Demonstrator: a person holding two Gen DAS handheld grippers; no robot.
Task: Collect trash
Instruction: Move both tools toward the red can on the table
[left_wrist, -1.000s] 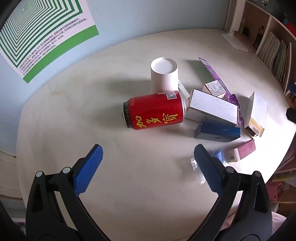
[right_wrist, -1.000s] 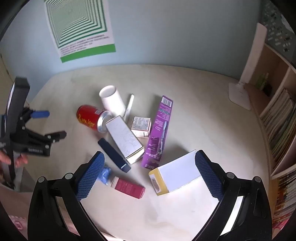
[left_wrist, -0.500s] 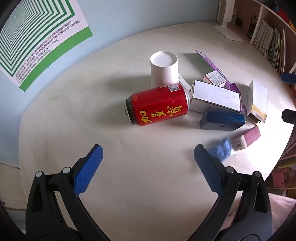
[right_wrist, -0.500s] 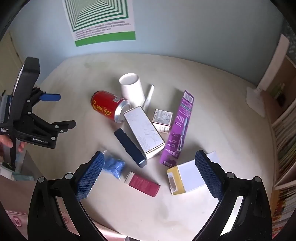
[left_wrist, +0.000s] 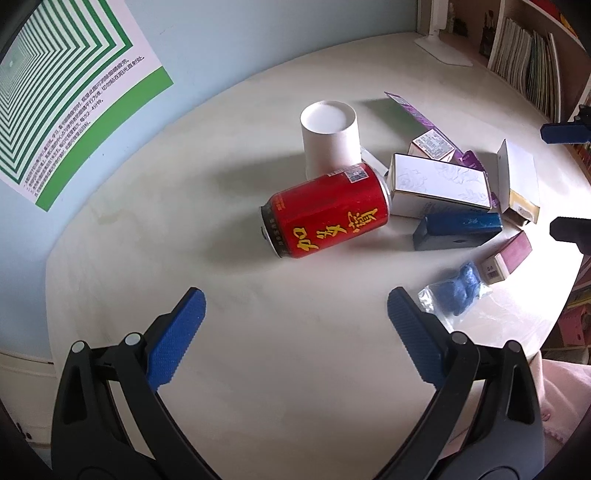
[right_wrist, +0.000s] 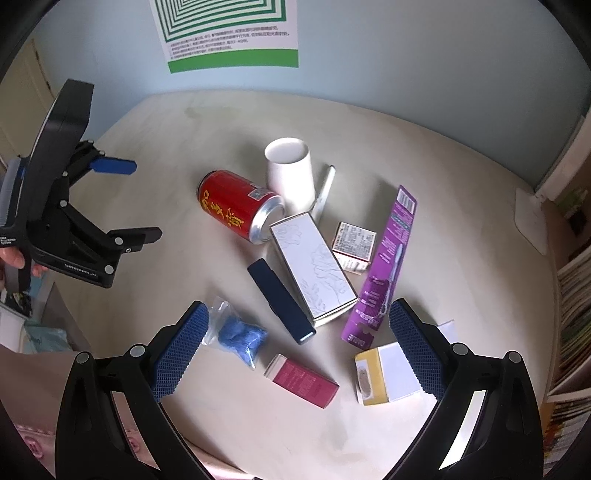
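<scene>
Trash lies on a round pale table (left_wrist: 147, 236). A red can (left_wrist: 327, 211) lies on its side beside a white paper cup (left_wrist: 330, 136). To their right are a white box (left_wrist: 439, 186), a dark blue box (left_wrist: 458, 228), a maroon box (left_wrist: 508, 254), a yellow-ended box (left_wrist: 517, 182), a purple carton (right_wrist: 384, 269) and a blue wad in clear plastic (left_wrist: 456, 290). My left gripper (left_wrist: 295, 310) is open and empty, short of the can. My right gripper (right_wrist: 297, 328) is open and empty above the maroon box (right_wrist: 303, 380). The left gripper also shows in the right wrist view (right_wrist: 131, 201).
A small printed box (right_wrist: 352, 245) and a white pen (right_wrist: 324, 192) lie among the trash. A green striped poster (right_wrist: 225, 29) hangs on the blue wall. Bookshelves (left_wrist: 528, 62) and a white lamp base (left_wrist: 443, 51) stand at the right.
Both grippers have shifted their view over the table. The right one swung left and forward, so the pile sits more centred. Nothing on the table has moved.
</scene>
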